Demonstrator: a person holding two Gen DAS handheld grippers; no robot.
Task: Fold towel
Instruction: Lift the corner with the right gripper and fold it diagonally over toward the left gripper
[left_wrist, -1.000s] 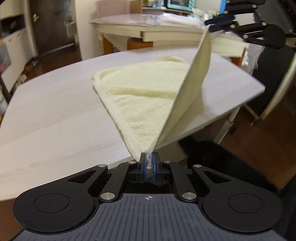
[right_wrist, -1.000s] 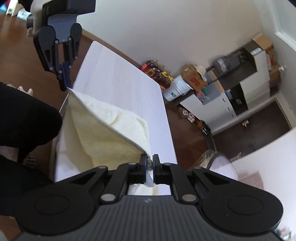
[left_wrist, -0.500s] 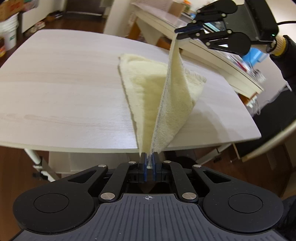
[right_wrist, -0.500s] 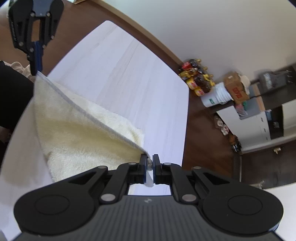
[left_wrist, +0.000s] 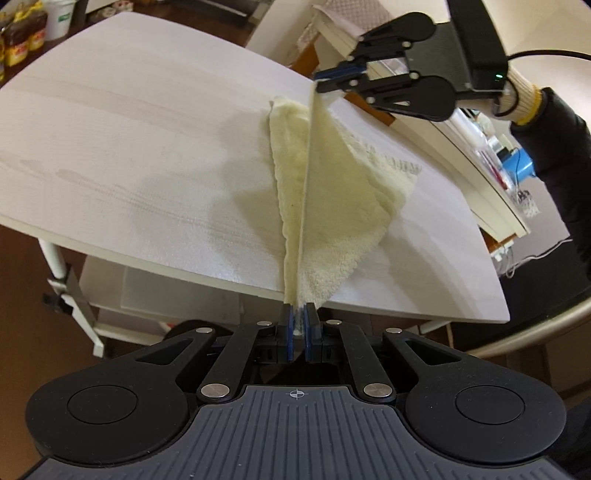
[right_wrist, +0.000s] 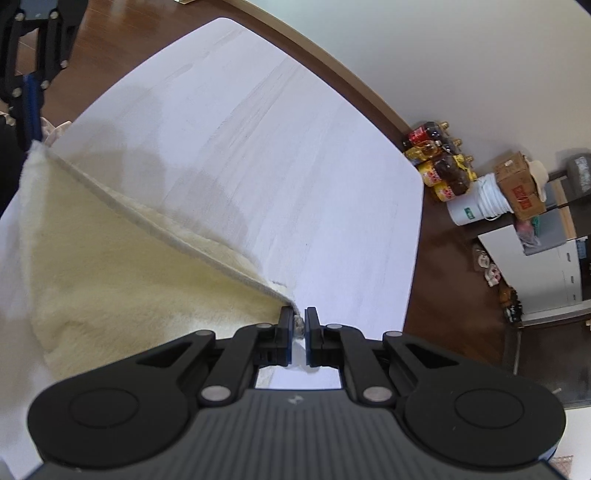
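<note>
A pale yellow towel lies partly on the white wooden table, its grey-hemmed edge stretched taut in the air between my two grippers. My left gripper is shut on the near corner, just off the table's front edge. Across the table my right gripper is shut on the far corner, held above the top. In the right wrist view the towel hangs to the left of the hem, my right gripper pinches its corner, and the left gripper shows at the upper left.
A second table with clutter stands behind the right gripper. Bottles, a white bucket and a cardboard box sit on the floor past the table's far end. A person's dark sleeve is at the right.
The right gripper has carried its towel corner across and lower over the table, swinging the raised flap over. The left gripper has rolled and sunk slightly, keeping its corner.
</note>
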